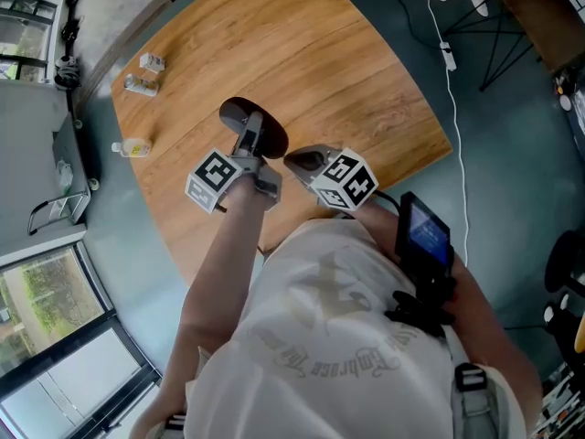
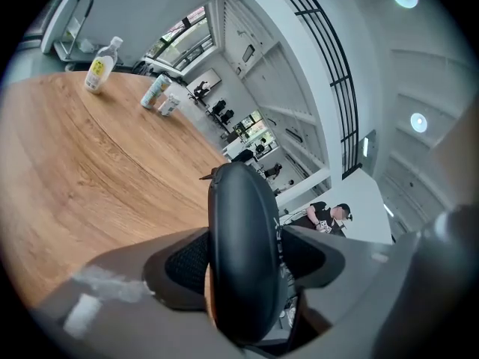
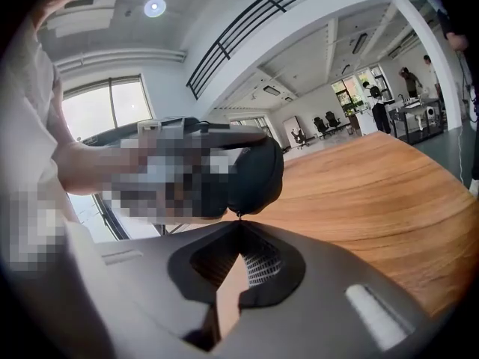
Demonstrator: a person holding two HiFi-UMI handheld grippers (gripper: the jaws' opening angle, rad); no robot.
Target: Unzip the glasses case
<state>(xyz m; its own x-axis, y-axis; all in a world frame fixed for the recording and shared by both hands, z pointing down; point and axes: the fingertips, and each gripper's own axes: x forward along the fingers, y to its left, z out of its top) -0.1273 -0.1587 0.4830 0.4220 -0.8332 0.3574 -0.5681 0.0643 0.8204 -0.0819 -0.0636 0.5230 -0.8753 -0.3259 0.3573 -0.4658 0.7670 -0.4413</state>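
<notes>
The glasses case [image 1: 253, 124], a black oval hard shell, is held up off the wooden surface [image 1: 366, 71]. It stands on edge between the jaws of the left gripper [image 2: 247, 262]. Those jaws stand wide apart, and their pads press on the two broad faces of the case, so it is clamped.

The right gripper [image 3: 239, 221] is fully closed just below one rounded end of the case. A tiny dark tab, which looks to be the zipper pull [image 3: 239, 215], runs from the case's edge into the meeting tips and seems nipped there.

The case looks light and stiff, and its smooth skin could twist or slide between the pads if the zip drags hard. The broad faces seem the right place to clamp, since that leaves the zip track around the edge free. The pull is small and thin and easy to lose. It probably needs a tight pinch at the very tips and a pull that follows the curve of the edge, not one straight away from it. No view shows an opened gap, so the unzipping seems barely begun.
</notes>
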